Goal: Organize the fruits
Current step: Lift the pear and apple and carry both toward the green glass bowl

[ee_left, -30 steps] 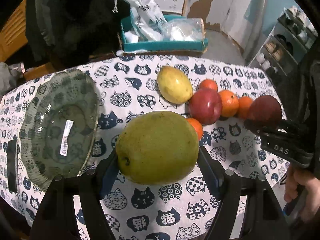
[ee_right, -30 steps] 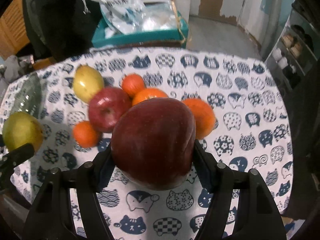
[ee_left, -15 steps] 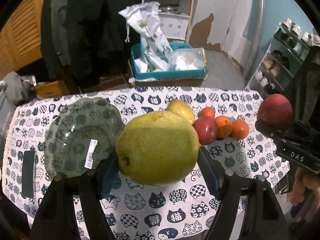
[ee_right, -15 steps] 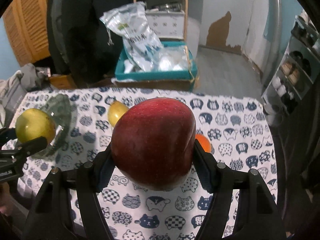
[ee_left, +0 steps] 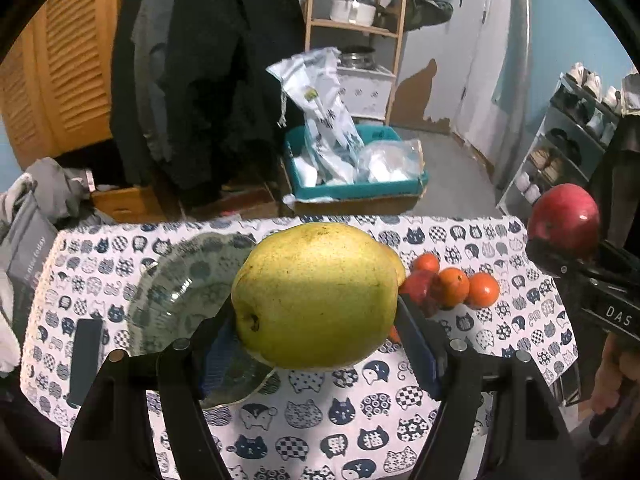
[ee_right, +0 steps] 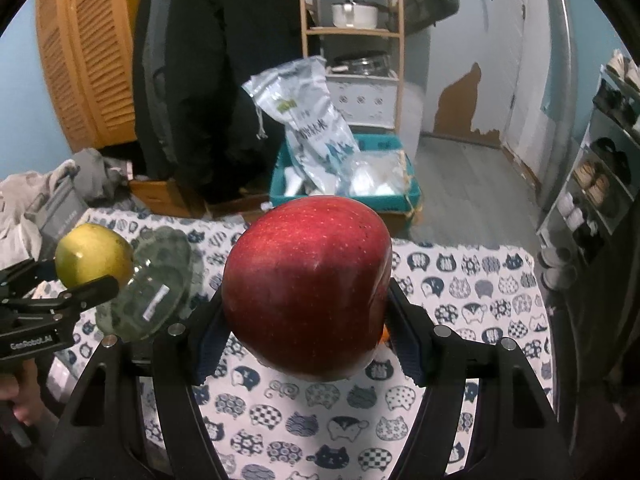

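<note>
My left gripper (ee_left: pixel 320 344) is shut on a large yellow-green pear (ee_left: pixel 316 296), held high above the table. My right gripper (ee_right: pixel 306 332) is shut on a big red apple (ee_right: pixel 306 284), also held high; the apple also shows at the right of the left wrist view (ee_left: pixel 564 220). A green glass bowl (ee_left: pixel 180 300) sits on the table to the left, below the pear. Several oranges (ee_left: pixel 468 288), a red apple (ee_left: pixel 416 284) and a yellow fruit mostly hidden behind the pear lie on the cat-print tablecloth (ee_left: pixel 340 440).
A dark flat object (ee_left: pixel 84 360) lies left of the bowl. Behind the table are a teal crate (ee_left: pixel 360 188) with plastic bags, dark coats, a wooden shelf and a shoe rack (ee_left: pixel 568 148) at right. The table's far edge is close behind the fruits.
Both grippers have risen and pulled back from the table with their fruits still held; the table and bowl look smaller and farther. The fruits on the table have not moved.
</note>
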Motion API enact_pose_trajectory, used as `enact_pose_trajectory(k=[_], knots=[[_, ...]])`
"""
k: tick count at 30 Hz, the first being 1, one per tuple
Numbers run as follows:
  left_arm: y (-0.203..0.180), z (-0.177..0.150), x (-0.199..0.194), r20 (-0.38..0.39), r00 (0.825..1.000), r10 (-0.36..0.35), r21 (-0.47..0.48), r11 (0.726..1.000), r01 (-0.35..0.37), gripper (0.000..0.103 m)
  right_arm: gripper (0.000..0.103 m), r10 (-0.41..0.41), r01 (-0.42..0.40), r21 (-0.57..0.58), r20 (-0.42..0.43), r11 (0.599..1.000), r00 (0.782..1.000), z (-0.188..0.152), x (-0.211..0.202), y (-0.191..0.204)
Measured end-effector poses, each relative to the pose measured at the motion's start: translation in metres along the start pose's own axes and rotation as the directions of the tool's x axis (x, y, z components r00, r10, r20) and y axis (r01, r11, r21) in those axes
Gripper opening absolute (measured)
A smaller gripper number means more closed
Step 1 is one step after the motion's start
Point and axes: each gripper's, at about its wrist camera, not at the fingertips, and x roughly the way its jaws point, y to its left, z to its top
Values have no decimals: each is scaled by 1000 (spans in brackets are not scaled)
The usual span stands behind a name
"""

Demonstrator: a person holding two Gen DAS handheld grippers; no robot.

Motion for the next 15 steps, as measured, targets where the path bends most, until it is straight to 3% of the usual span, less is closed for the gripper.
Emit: enact_pose_trajectory(k=[15], knots=[[51,11,-21,53,997,54,-77,996,-50,76,71,72,-70,-49,21,996,997,28,7,55]])
